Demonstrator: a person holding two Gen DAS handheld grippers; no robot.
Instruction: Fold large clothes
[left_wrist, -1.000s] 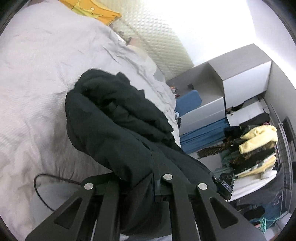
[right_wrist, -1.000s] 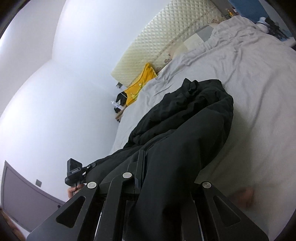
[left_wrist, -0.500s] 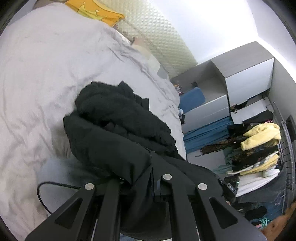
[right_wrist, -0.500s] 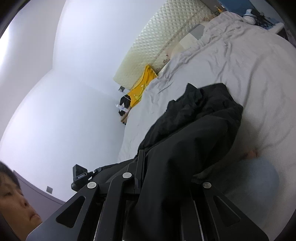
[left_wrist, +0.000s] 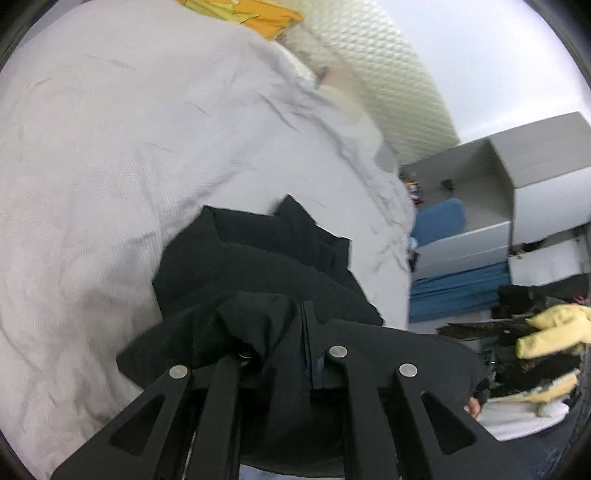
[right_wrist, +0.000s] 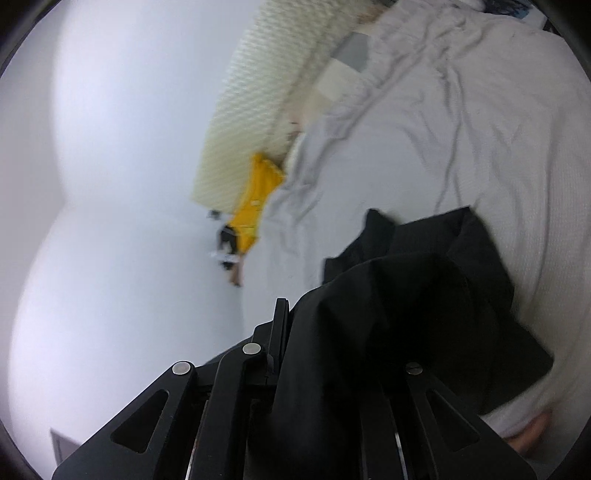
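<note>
— Two sets of jaws, and what is in them?

— Both pinch the same black garment. The left gripper has a bunched fold of it between its jaws, which have just been easing apart a little with the cloth still caught there. The right gripper has its jaws pressed nearly together on another edge, and the cloth drapes over its right finger so that finger is mostly hidden.

— Where does the garment lie?

— Its far part is heaped on the bed, over a wrinkled pale grey cover; the near part hangs from the jaws. Black fabric fills the lower middle of both views and blocks what lies beneath.

— What is around it?

— At the head of the bed stands a quilted cream headboard, with a yellow pillow beside it. In the left view, past the bed's edge, there are grey cabinets, something blue below them, and a rack of clothes with yellow pieces. The right view shows a bare white wall. Both views are blurred.
</note>
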